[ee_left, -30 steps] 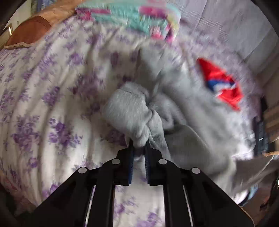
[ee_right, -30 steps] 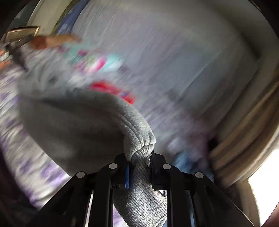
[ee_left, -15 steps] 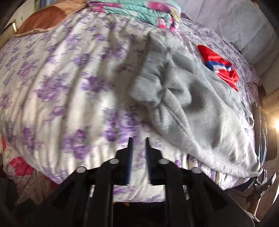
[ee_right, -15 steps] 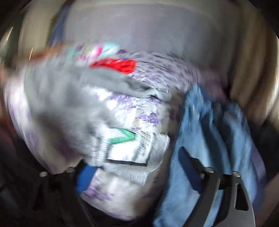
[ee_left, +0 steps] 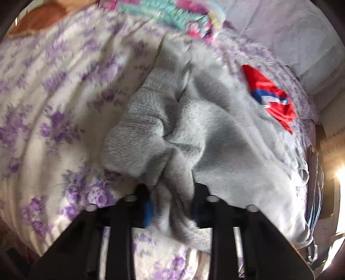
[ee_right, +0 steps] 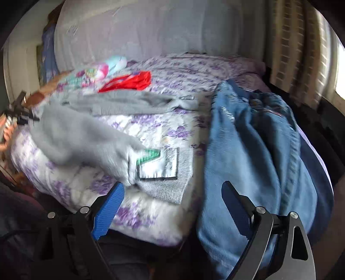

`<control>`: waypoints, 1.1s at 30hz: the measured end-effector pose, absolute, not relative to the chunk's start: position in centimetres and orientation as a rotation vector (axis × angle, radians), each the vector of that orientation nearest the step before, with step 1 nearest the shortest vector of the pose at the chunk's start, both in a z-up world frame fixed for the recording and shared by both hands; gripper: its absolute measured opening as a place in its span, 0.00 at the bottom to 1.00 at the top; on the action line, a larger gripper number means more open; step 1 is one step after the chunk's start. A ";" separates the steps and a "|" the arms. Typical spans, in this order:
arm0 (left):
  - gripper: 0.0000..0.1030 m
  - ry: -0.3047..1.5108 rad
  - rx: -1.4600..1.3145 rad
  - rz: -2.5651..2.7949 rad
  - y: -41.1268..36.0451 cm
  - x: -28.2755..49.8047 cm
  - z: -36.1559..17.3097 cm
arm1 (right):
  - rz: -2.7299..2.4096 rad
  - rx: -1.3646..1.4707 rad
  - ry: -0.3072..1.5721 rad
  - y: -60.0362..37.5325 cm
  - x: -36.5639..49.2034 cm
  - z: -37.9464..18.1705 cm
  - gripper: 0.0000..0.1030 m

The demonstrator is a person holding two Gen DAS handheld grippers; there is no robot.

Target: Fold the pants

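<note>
Grey sweatpants (ee_left: 215, 133) lie bunched on a purple-flowered bedspread (ee_left: 54, 97). My left gripper (ee_left: 171, 206) has a bunched grey cuff end of them between its fingers, jaws partly apart around the cloth. In the right wrist view the grey pants (ee_right: 82, 131) stretch across the bed, waistband with its white label (ee_right: 159, 165) nearest. My right gripper (ee_right: 172, 193) is wide open and empty, just in front of that waistband at the bed's edge.
Blue jeans (ee_right: 254, 155) hang over the bed edge at the right. A red garment (ee_left: 271, 99) and a pastel folded blanket (ee_left: 176, 17) lie farther back on the bed. A curtain and window (ee_right: 301, 43) are at the right.
My right gripper let go of the grey pants and opened wide. My left gripper released, drew back, then moved forward again onto the bunched grey cuff.
</note>
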State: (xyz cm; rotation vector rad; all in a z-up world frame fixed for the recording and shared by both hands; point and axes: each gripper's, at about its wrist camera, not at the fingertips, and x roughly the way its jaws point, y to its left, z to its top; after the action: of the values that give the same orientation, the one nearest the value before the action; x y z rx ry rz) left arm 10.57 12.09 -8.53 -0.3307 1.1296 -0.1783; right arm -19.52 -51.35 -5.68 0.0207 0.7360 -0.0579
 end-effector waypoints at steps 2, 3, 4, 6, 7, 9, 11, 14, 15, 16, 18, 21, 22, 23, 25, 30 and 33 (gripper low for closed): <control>0.21 1.081 -0.335 -0.191 12.7 9.0 -6.7 | -0.053 0.114 0.710 -52.0 -21.5 -4.7 0.90; 0.21 1.051 -0.354 -0.198 13.6 8.0 -5.5 | -0.038 0.157 0.705 -52.2 -21.9 -4.6 0.93; 0.21 1.034 -0.364 -0.199 14.3 7.4 -4.8 | -0.009 0.228 0.710 -52.1 -22.3 -4.5 0.95; 0.21 1.017 -0.366 -0.191 15.7 6.6 -3.8 | 0.057 0.316 0.714 -51.5 -22.3 -4.6 0.96; 0.21 1.020 -0.369 -0.182 16.3 6.4 -3.6 | 0.085 0.376 0.728 -51.2 -21.8 -5.1 0.96; 0.21 1.052 -0.364 -0.179 17.3 6.3 -4.5 | 0.113 0.503 0.794 -50.8 -20.2 -6.7 0.96; 0.21 1.089 -0.376 -0.175 17.6 6.6 -5.8 | 0.049 0.572 0.914 -50.2 -18.3 -9.4 0.96; 0.22 1.119 -0.354 -0.166 17.4 6.7 -7.4 | -0.036 0.448 0.985 -48.4 -16.8 -11.0 0.91; 0.22 1.124 -0.358 -0.165 17.5 6.8 -7.7 | -0.042 0.407 0.995 -47.7 -16.5 -11.3 0.82; 0.22 1.125 -0.364 -0.169 17.6 6.8 -7.8 | -0.011 0.377 1.016 -46.9 -16.0 -11.5 0.59; 0.23 1.128 -0.374 -0.182 17.9 7.1 -7.9 | 0.017 0.365 1.041 -46.5 -15.4 -11.9 0.26; 0.23 1.127 -0.368 -0.181 17.9 7.3 -8.0 | 0.020 0.316 0.982 -46.0 -15.2 -10.1 0.19; 0.23 1.124 -0.362 -0.179 17.7 7.3 -7.9 | 0.019 0.264 0.927 -45.6 -15.0 -8.6 0.19; 0.23 1.121 -0.358 -0.177 17.5 7.4 -7.8 | 0.022 0.237 0.885 -45.3 -14.8 -7.1 0.19; 0.23 1.102 -0.359 -0.178 17.2 7.3 -7.1 | 0.046 0.170 0.796 -45.1 -13.6 -3.0 0.19; 0.23 0.992 -0.363 -0.160 17.3 4.4 -4.5 | 0.121 0.056 0.621 -45.9 -11.9 6.6 0.19; 0.25 1.036 -0.359 -0.122 17.6 3.7 -6.5 | 0.074 0.142 0.802 -49.7 -8.9 3.1 0.37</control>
State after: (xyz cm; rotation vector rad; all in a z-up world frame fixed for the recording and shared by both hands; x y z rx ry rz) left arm 3.65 17.63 -6.49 -0.3593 1.0364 -0.1215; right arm -8.93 -49.73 3.07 0.1424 0.8017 0.0739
